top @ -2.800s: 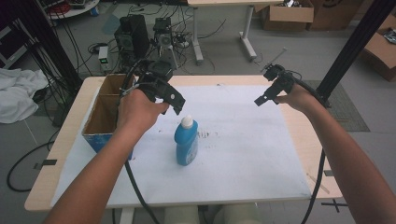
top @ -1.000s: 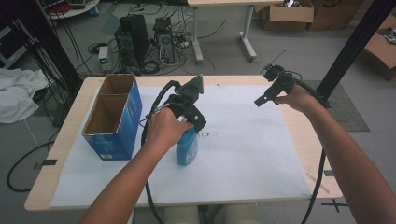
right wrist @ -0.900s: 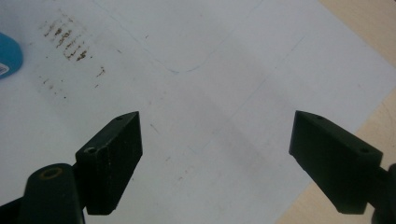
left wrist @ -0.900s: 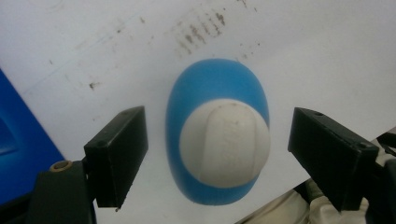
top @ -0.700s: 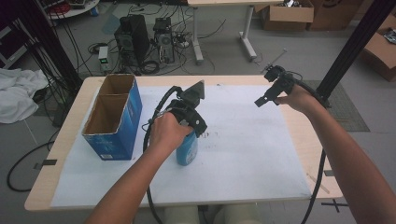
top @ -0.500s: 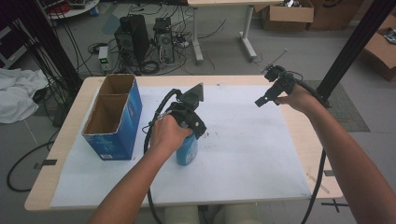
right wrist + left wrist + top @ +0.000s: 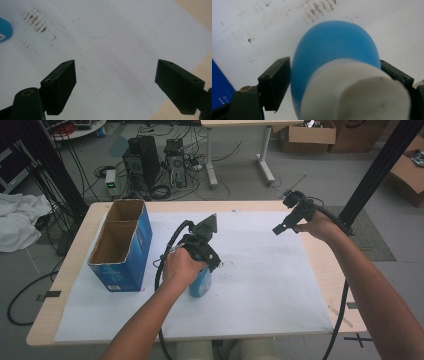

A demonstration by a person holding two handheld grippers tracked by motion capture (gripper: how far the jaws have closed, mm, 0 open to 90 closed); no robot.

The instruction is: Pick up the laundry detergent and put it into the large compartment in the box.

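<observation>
Moved: left gripper (image 7: 209, 261) brought from the blue box (image 7: 122, 246) over to the bottle (image 7: 201, 284) and lowered onto it; right gripper (image 7: 286, 224) unchanged.
Bottle: blue rounded body, white cap (image 7: 359, 92); stood upright on the white sheet (image 7: 260, 280), near the table's (image 7: 50, 307) middle, right of the box.
Left gripper: jaws set on both sides of the bottle body, touching it; grip taken.
Right gripper: held above the sheet's far right corner, jaws spread wide, nothing between them.

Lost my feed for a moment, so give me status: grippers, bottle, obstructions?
Left gripper straddling blue bottle, jaws at its sides. Right gripper open, empty, over white sheet. Blue box stands apart, left.
</observation>
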